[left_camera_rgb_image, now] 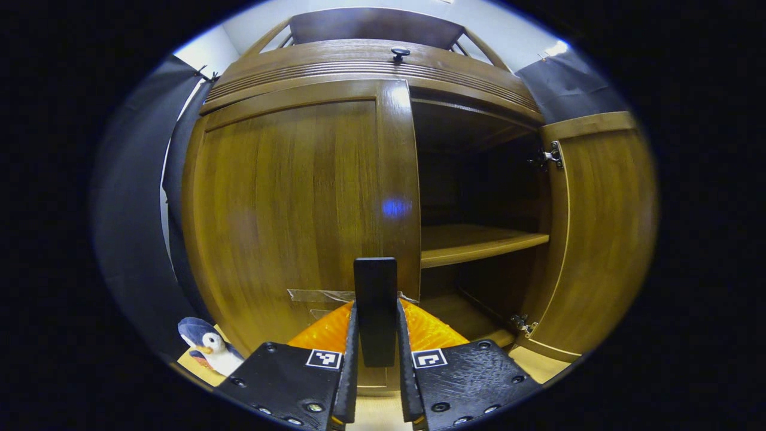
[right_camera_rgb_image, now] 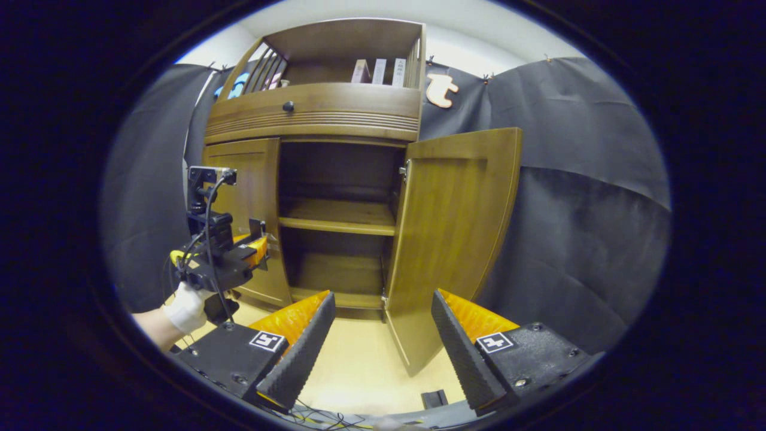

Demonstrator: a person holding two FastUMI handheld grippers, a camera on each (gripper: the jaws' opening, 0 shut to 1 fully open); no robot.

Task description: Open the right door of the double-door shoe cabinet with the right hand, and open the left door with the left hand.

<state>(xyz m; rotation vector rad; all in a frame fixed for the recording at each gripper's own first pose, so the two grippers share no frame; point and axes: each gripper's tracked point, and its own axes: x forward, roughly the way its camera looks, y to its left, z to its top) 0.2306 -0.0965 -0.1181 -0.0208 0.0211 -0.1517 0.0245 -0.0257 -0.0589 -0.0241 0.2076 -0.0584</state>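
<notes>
The wooden shoe cabinet faces me. Its left door [left_camera_rgb_image: 287, 209] looks closed. A dark upright handle [left_camera_rgb_image: 375, 281] sits at that door's inner edge, and my left gripper [left_camera_rgb_image: 375, 308] is shut on it, both fingers pressed to its sides. The right door [left_camera_rgb_image: 598, 239] stands swung wide open, showing a shelf [left_camera_rgb_image: 479, 239] inside. In the right gripper view my right gripper [right_camera_rgb_image: 380, 350] is open, holding nothing, low before the right door [right_camera_rgb_image: 449, 239]. There the left gripper [right_camera_rgb_image: 254, 242], held by a gloved hand [right_camera_rgb_image: 188, 308], is at the left door [right_camera_rgb_image: 248, 191].
A plush penguin [left_camera_rgb_image: 209, 350] lies on the floor at the cabinet's lower left. A drawer with a dark knob [left_camera_rgb_image: 400, 52] runs above the doors, with books [right_camera_rgb_image: 380, 70] on the top shelf. Pale floor [right_camera_rgb_image: 359, 365] lies in front; a small black object [right_camera_rgb_image: 434, 398] rests near me.
</notes>
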